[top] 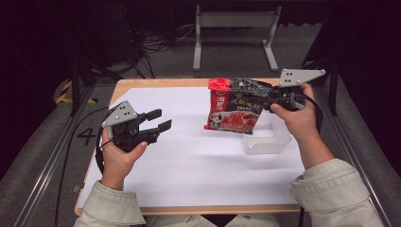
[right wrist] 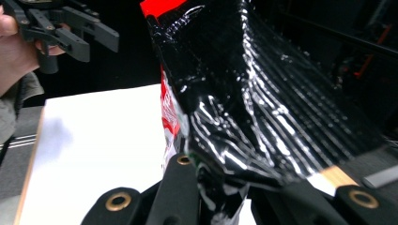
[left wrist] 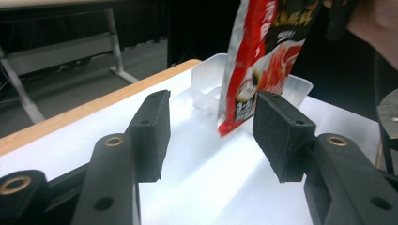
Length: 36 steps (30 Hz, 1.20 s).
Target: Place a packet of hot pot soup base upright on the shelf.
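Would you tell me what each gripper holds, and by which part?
Right gripper pinches the red-and-black food packet by its upper edge; left gripper holds nothing.

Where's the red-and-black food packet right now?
In the high view the food packet hangs in the air right of centre, gripped at its top edge by the right tongs, just above and left of the clear plastic container on the white table.

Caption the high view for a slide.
Right gripper lifts a red-and-black food packet above a clear plastic tub; left gripper open.
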### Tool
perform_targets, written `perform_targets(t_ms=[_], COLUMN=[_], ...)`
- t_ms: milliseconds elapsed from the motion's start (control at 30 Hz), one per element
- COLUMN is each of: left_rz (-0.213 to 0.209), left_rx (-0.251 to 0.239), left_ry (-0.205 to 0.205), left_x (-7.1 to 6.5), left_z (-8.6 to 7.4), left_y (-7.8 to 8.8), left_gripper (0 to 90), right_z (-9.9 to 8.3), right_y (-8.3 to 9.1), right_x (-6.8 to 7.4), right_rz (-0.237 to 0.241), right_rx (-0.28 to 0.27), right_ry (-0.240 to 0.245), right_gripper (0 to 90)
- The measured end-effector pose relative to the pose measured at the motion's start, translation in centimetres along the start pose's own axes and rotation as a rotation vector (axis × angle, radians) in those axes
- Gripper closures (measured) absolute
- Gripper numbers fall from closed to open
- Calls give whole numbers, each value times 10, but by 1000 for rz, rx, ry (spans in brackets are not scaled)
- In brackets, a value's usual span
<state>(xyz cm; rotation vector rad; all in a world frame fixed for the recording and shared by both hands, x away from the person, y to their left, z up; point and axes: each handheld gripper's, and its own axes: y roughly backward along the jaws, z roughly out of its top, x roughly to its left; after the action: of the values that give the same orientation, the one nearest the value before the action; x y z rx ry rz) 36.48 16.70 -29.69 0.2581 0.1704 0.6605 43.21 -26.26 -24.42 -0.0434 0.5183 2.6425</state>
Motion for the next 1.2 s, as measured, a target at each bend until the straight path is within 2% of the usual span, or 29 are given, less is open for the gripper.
perform_targets(t_ms=[267, 367, 467, 600, 967, 1200], left_rz=[15, 26, 54, 64, 81, 100], left_rx=[22, 28, 40, 34, 39, 34], left_ry=[17, 23, 30, 45, 44, 36], left_x=[7, 10, 13, 15, 16, 21], left_z=[-7, -9, -11, -12, -12, -13], left_y=[-1, -1, 0, 1, 4, 9], left_gripper=[477, 477, 479, 479, 484, 468], right_z=[-4, -6, -8, -11, -20, -25], right_y=[17, 23, 28, 35, 53, 58], right_x=[-9, -13, -15, -18, -28, -32], right_rz=[-76, -106, -137, -183, -276, -315], right_rx=[9, 10, 18, 35, 57, 69], right_ry=[-20, -29, -34, -37, -57, -75], right_gripper=[837, 837, 837, 836, 836, 835])
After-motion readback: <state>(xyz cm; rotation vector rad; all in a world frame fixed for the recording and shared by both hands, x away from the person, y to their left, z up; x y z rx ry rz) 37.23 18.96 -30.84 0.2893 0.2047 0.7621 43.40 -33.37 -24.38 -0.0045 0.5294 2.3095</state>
